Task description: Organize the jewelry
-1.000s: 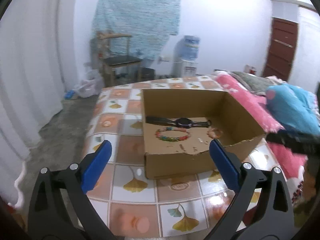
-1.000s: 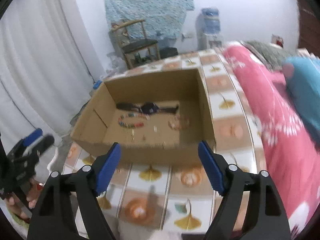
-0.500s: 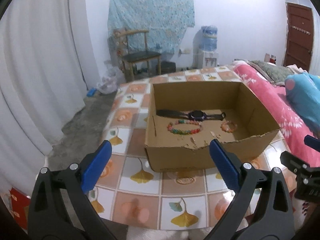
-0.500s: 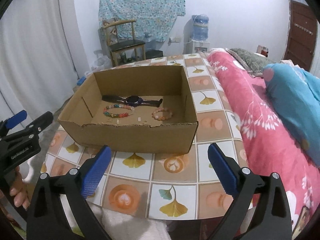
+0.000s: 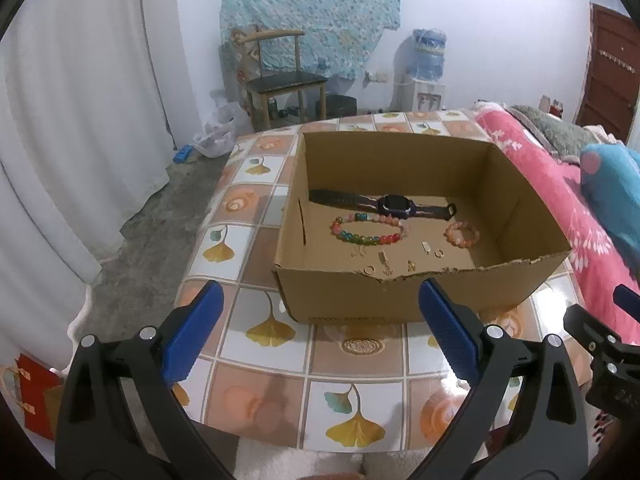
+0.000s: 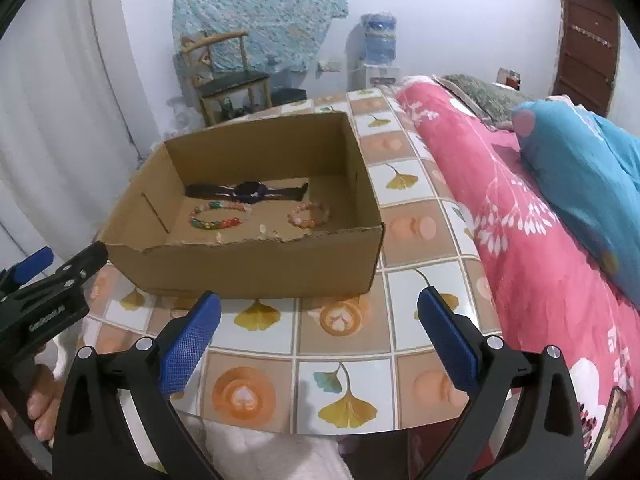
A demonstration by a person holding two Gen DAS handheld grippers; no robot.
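An open cardboard box (image 5: 344, 300) (image 6: 248, 268) stands on the tiled table. Inside lie a black wristwatch (image 5: 394, 205) (image 6: 250, 191), a multicoloured bead bracelet (image 5: 366, 232) (image 6: 218, 216), an orange bead bracelet (image 5: 462, 234) (image 6: 309, 214) and several small gold pieces (image 5: 386, 262) near the front wall. My left gripper (image 5: 320, 300) is open and empty, in front of the box. My right gripper (image 6: 318, 312) is open and empty, in front of the box's right half. Each gripper shows at the edge of the other's view.
The table (image 5: 280, 364) has a tile-pattern cloth with ginkgo leaves. A pink floral blanket (image 6: 520, 220) and a blue pillow (image 6: 580, 152) lie to the right. A wooden chair (image 5: 280, 80) and a water dispenser (image 5: 426, 72) stand behind. A white curtain (image 5: 60, 140) hangs at left.
Both grippers have pulled back and steadied in front of the box. Both stay open and empty. The jewelry has not moved.
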